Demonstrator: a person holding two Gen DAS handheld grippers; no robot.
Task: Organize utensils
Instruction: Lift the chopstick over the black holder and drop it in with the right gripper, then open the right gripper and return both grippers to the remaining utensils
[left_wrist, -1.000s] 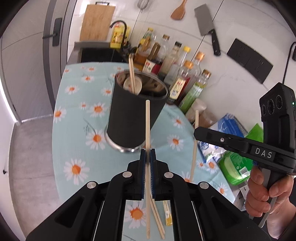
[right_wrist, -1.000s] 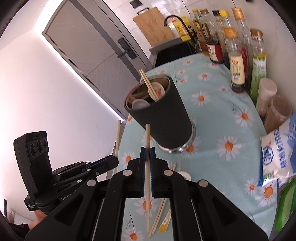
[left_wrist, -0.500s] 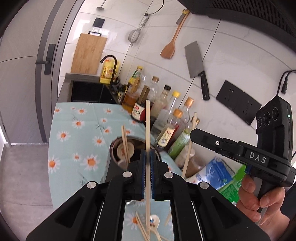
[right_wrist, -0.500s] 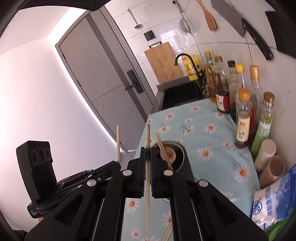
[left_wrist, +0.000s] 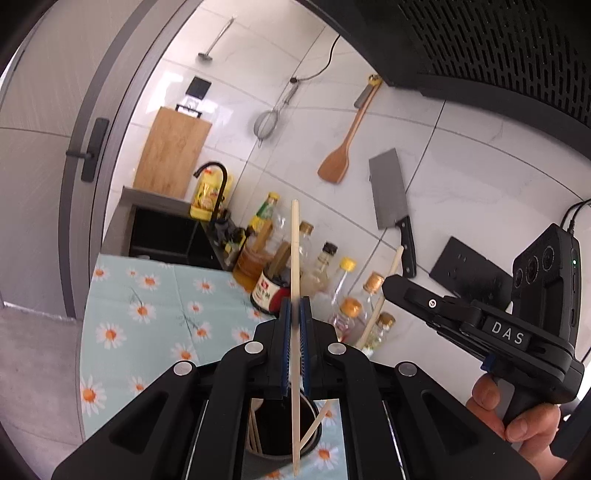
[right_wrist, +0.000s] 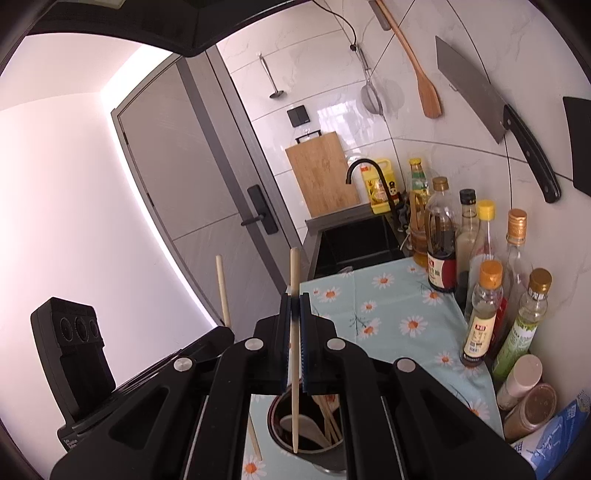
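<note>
**Two chopsticks poised over the utensil holder**

Left wrist view: the left hand-held gripper (left_wrist: 294, 310) has its jaws closed tight on 1 wooden chopstick (left_wrist: 294, 258), held near upright. The stick's lower end hangs over the open mouth of the dark utensil holder (left_wrist: 284, 443), which stands on the daisy-patterned bench (left_wrist: 147, 306) and already contains several sticks leaning against its wall. To the right, the right hand-held gripper (left_wrist: 391, 286) carries a second chopstick (left_wrist: 380, 299), with a person's hand (left_wrist: 517, 417) on its grip. Sauce bottles (left_wrist: 343, 291) line the tiled wall behind.

Right wrist view: the right hand-held gripper (right_wrist: 294, 310) is likewise clamped on its chopstick (right_wrist: 294, 280), whose lower tip lies inside the rim of the utensil holder (right_wrist: 325, 454). Sticks and what appears to be a pale spoon (right_wrist: 299, 424) rest within. The left hand-held gripper (right_wrist: 207, 343) sits at the left with its chopstick (right_wrist: 222, 291) upright.

Progress, as judged: part of the cutlery is already stowed; these 2 chopsticks are not yet released. Whether more utensils lie on the bench cannot be told, since the grippers hide it.
</note>
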